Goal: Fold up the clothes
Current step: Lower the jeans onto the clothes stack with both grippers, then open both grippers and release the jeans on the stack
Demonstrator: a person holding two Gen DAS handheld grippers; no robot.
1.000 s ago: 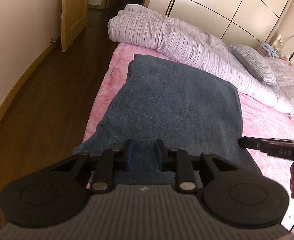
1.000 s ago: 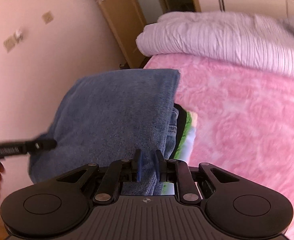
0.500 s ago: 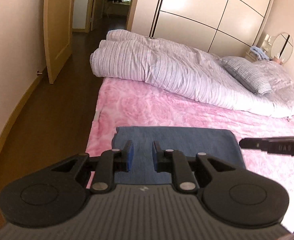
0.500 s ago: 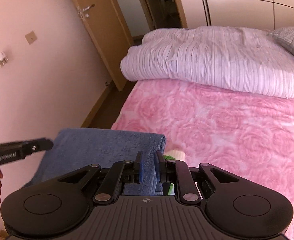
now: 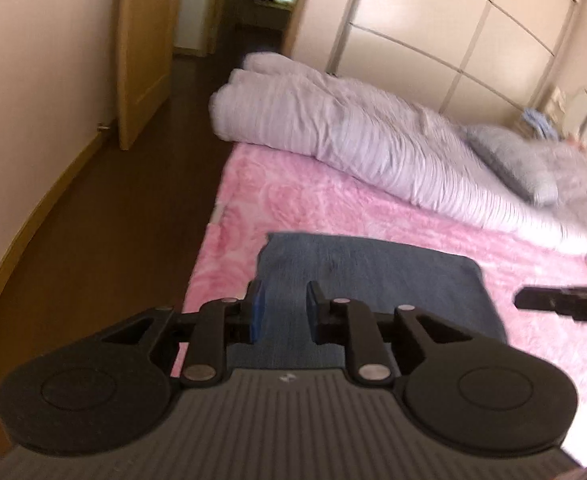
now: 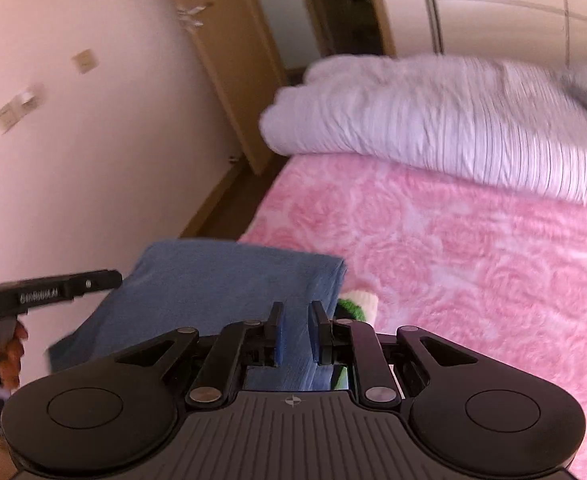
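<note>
Item: blue garment [image 5: 373, 280], thick denim-like cloth; lies on the pink bedspread [image 5: 333, 208] at the near corner of the bed, close to the edge that borders the dark floor [image 5: 113, 220]; shape a tidy rectangle with a straight far fold and square corners — judged already folded at least once.

Beside the garment, on its side away from the floor: a green-and-white item [image 6: 355, 304], mostly hidden by the right claw; kind cannot be told; possibly further clothing awaiting its turn.

Beyond the garment, across the bedspread: a rolled striped duvet [image 5: 353, 140] and a grey pillow [image 5: 509, 160]; not part of the work.

Left gripper [image 5: 283, 300]: above the garment's near part; jaws opening, a clear gap between the blue pads; nothing clamped — the cloth seen in the gap lies below them.

Right gripper [image 6: 295, 326]: over the garment's corner nearest the green-and-white item; jaws narrowly apart; blue cloth shows in the gap, but whether the pads pinch it or merely hang over it cannot be told.

Progress, as a judgement: this piece looks near done, perhaps one more fold or a smoothing left; setting it aside and any other clothes remain.
</note>
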